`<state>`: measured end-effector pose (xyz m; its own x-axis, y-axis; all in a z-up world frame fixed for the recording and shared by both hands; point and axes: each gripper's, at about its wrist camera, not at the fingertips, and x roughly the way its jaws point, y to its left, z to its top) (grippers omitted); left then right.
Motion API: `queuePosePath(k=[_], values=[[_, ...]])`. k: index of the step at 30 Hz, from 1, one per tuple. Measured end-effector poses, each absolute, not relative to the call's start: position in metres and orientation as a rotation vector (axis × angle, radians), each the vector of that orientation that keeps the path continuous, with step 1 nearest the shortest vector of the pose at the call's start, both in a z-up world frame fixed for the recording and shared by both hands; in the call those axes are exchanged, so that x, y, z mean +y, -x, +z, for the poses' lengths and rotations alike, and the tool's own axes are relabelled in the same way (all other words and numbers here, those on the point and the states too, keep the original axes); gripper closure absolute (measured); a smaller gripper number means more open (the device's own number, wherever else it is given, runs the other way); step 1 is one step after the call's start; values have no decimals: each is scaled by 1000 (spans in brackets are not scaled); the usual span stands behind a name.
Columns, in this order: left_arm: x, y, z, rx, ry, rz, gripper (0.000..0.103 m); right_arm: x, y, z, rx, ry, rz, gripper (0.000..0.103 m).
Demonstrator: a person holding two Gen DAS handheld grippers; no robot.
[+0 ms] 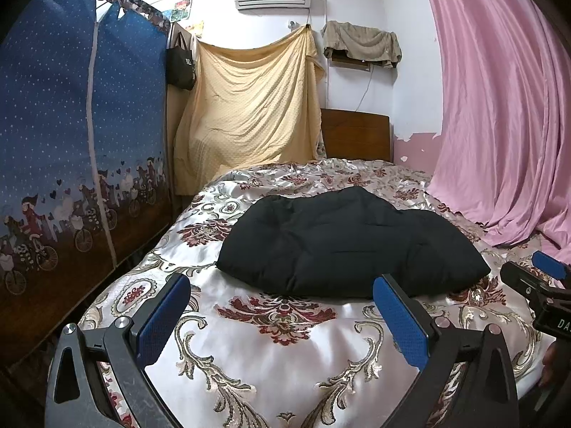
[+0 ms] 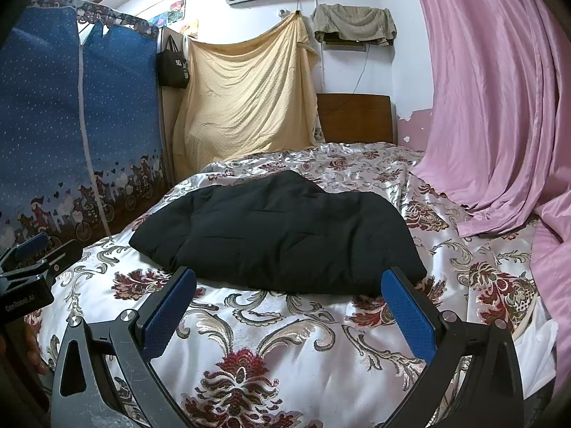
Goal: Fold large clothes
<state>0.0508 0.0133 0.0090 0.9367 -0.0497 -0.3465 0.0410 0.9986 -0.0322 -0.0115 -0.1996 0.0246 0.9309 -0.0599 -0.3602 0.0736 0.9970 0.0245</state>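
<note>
A black padded garment [image 1: 349, 246] lies folded in a thick bundle on the floral satin bedspread [image 1: 282, 349], mid-bed. It also shows in the right wrist view [image 2: 285, 235]. My left gripper [image 1: 282, 287] is open and empty, held above the bedspread just short of the garment's near edge. My right gripper [image 2: 289, 278] is open and empty, also just in front of the garment's near edge. The right gripper shows at the right edge of the left wrist view [image 1: 546, 281]; the left gripper shows at the left edge of the right wrist view [image 2: 28, 267].
A blue fabric wardrobe [image 1: 82, 142] stands along the bed's left side. A pink curtain [image 1: 499, 107] hangs on the right and spills onto the bed. A yellow sheet [image 1: 249, 107] and a wooden headboard [image 1: 357, 133] are at the far end.
</note>
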Motion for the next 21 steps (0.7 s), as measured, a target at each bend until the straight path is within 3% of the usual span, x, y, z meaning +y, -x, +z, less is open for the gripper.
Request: queuePosePath(k=[21], values=[[13, -48, 10, 350, 27, -46, 0, -199, 12, 25, 368, -37, -67, 1]])
